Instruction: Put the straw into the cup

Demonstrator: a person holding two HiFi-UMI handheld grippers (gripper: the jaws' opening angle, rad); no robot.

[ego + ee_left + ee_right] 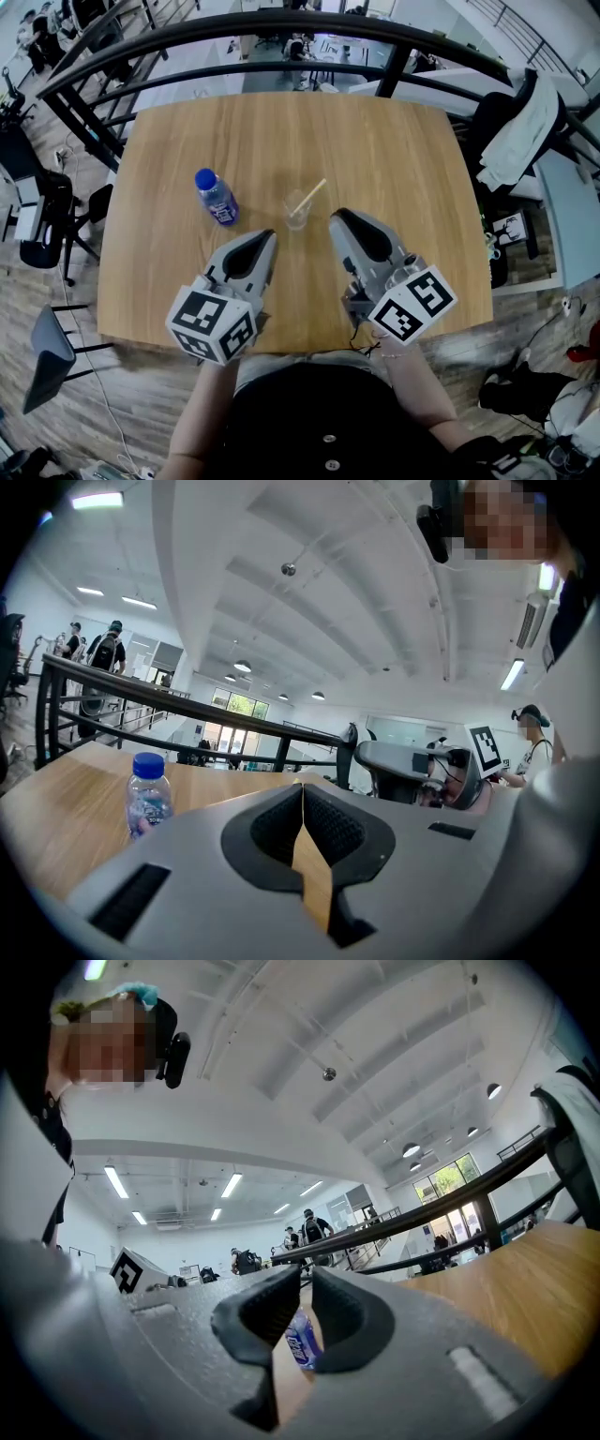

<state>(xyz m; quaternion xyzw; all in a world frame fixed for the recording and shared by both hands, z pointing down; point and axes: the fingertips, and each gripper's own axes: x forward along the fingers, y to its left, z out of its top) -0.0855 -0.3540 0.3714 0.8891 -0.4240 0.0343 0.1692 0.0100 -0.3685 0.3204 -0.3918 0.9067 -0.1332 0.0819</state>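
A clear plastic cup (296, 215) stands near the middle of the wooden table (394, 150). A pale straw (314, 191) leans out of it toward the upper right. My left gripper (268, 234) hovers just in front of the cup and to its left; in the left gripper view its jaws (302, 787) meet with nothing between them. My right gripper (336, 217) is in front of the cup and to its right. Its jaws (305, 1283) stand a narrow gap apart, empty, and the bottle (302, 1340) shows through the gap. Neither gripper touches the cup or the straw.
A small water bottle (216, 197) with a blue cap stands left of the cup, also seen in the left gripper view as the bottle (148, 795). A dark curved railing (281, 33) runs behind the table. A jacket (525, 122) hangs at the right, chairs (47, 220) stand at the left.
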